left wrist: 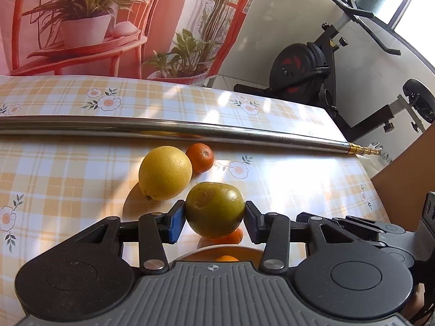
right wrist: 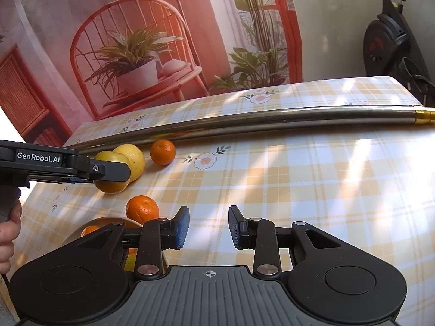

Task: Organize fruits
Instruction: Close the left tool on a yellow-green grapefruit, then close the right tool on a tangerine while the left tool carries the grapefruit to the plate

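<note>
Blue-padded fingers (left wrist: 178, 220) of your left gripper (left wrist: 214, 218) pinch the round green-yellow fruit (left wrist: 214, 209) squarely at its widest part, one pad on each flank, and it looks lifted clear of the checked, flower-print desk (left wrist: 299, 179). Below it you can see the rim of the shallow orange bowl (left wrist: 199, 254) with one orange fruit already inside, and a small orange mandarin (right wrist: 142, 208) sits just beside that bowl. Further out, the large yellow lemon-like citrus (left wrist: 165, 173) and a second small mandarin (left wrist: 200, 157) wait touching each other, close against the long steel tube (left wrist: 190, 129) lying across the desk.

Your right gripper (right wrist: 208, 226) hovers empty over bare cloth, its fingers a little apart with nothing between them.

Judging from this, you're carrying the green fruit to the bowl. Keep the squeeze steady, since a smooth round skin can roll out of flat pads if you tilt. Bring it over the bowl's centre, lower until it nearly rests on the fruit inside, then release gently so nothing bounces out. Mind the mandarin beside the rim on the way down.
</note>
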A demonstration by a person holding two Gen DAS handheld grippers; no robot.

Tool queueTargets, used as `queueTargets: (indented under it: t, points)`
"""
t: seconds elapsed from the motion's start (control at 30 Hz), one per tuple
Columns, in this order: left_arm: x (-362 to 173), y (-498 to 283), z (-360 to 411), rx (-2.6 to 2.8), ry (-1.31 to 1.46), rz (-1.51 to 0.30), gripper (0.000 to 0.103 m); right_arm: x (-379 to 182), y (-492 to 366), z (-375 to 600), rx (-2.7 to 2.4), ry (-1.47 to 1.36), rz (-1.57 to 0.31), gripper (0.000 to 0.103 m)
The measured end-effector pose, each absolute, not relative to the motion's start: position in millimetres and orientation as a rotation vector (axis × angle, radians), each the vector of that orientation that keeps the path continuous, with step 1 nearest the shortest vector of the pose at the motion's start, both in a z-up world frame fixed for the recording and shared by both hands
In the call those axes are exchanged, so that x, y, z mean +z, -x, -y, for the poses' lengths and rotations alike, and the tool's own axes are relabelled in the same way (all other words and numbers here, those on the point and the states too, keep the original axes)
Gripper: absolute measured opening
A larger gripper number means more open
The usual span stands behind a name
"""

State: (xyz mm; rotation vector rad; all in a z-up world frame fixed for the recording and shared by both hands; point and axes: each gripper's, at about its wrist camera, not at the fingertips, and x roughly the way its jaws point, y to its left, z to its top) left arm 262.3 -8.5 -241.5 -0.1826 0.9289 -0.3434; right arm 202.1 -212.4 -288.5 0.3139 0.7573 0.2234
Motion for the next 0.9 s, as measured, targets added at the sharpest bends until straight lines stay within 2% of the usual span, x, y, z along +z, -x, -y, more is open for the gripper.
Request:
queueTargets:
  t: [0.23,0.57,0.9]
  points:
    - [-233,-215,-14,-0.346,0.107,-0.866,0.048,-283,-231,176,0.309,-0.267,-0.812,0.031]
    - [-238,-197,-21,-0.388,0.108,-0.859,0.048,-287,-262,141,0.345,-0.294,-0.897,0.034]
    - [-247,-185,-23,-0.424,0.116,-0.865,0.048,-305,-272,155,0.332,-0.483,-0.980,0.041]
